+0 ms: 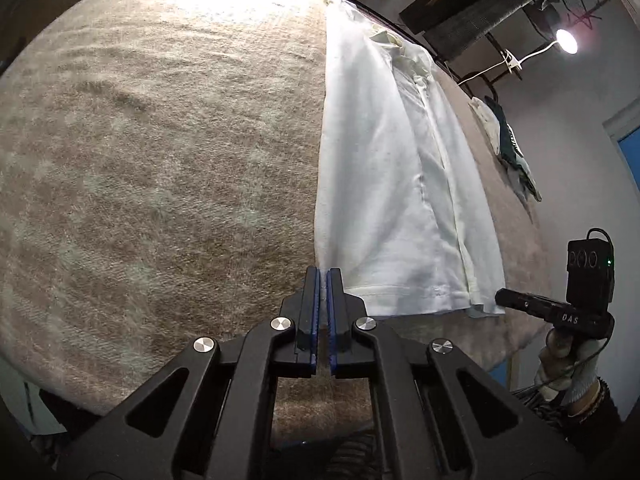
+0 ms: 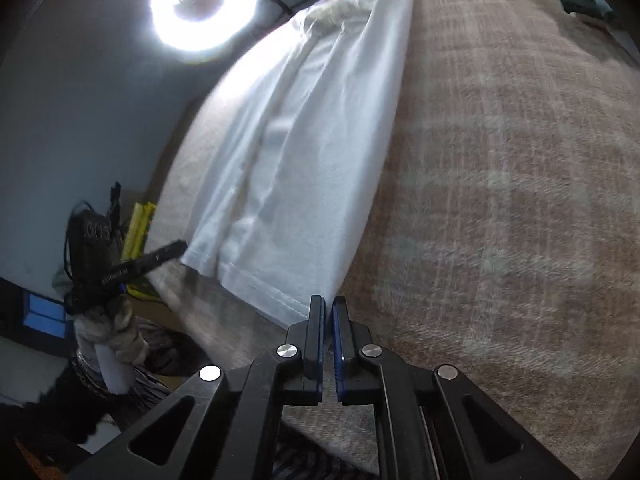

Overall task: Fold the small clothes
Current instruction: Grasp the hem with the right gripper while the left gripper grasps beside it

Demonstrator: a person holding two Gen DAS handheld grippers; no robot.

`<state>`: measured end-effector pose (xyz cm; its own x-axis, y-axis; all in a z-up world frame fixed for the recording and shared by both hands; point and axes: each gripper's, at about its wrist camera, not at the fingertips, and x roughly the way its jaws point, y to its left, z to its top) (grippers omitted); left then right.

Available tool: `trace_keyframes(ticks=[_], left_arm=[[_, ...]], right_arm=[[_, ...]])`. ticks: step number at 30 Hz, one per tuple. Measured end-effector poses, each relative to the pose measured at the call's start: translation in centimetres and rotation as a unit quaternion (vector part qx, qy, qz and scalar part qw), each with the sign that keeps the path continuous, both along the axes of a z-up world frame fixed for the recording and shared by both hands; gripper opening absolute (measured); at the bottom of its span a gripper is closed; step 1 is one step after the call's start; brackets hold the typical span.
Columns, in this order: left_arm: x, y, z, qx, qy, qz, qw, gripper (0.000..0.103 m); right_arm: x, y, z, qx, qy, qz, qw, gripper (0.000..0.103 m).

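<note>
Lying lengthwise on a brown woven blanket [image 1: 160, 160], a white shirt [image 1: 384, 184] is folded into a long narrow strip, its collar at the far edge of the bench and its hem at the near edge. The sides are turned in over the middle, leaving layered edges along its length.

The left tongs [image 1: 323, 276] are closed to a thin slit at the shirt's near left hem corner; a sliver of white cloth shows between the blue pads [image 1: 317, 312], so they pinch that corner. In the right wrist view the right tongs [image 2: 328, 304] are likewise nearly shut at the near right hem corner [image 2: 320, 292], with the stitched hem running into the gap between their fingers.

Each camera catches the other tool off to the side: the right one, held in a gloved hand [image 1: 568, 356], sits by the hem's right end, and the left one sits by the hem's left end.

A small heap of other clothes [image 1: 508, 148] lies near the bench's right edge, well apart from the shirt. A ring lamp [image 2: 204, 4] glows beyond the far edge.
</note>
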<state>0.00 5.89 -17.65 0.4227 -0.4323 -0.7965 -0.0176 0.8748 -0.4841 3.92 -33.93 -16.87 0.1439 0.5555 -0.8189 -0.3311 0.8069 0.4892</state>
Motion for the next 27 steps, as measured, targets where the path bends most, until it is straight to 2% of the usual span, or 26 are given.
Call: trace_keyframes(ticks=[2,5,9,15,21,27], left_arm=[[0.1,-0.3,0.2,0.002,-0.002,-0.004,1.0000,0.001],[0.2,-0.7,0.9,0.003,-0.006,-0.009,0.9999,0.001],[0.9,-1.1,1.7,-0.012,-0.009,-0.009,0.9998,0.001],[3.4,-0.9,4.4,-0.034,-0.027,-0.011,0.9990,0.001],[7.6,-0.7,6.3,-0.034,-0.043,-0.004,0.9985,0.001],[12.2,-0.3,6.3,-0.033,-0.038,0.005,0.9987,0.001]], right_arm=[[-0.1,0.3,0.1,-0.003,-0.005,0.007,1.000,0.001],[0.1,-0.5,0.1,0.022,0.009,-0.010,1.000,0.001],[0.7,-1.5,0.9,0.064,0.016,-0.032,0.997,0.001],[2.6,-2.4,3.0,0.113,0.006,-0.062,0.992,0.001],[5.7,-1.6,4.7,0.114,-0.005,-0.081,0.990,0.001],[9.6,-1.0,5.3,0.114,-0.008,-0.105,0.988,0.001]])
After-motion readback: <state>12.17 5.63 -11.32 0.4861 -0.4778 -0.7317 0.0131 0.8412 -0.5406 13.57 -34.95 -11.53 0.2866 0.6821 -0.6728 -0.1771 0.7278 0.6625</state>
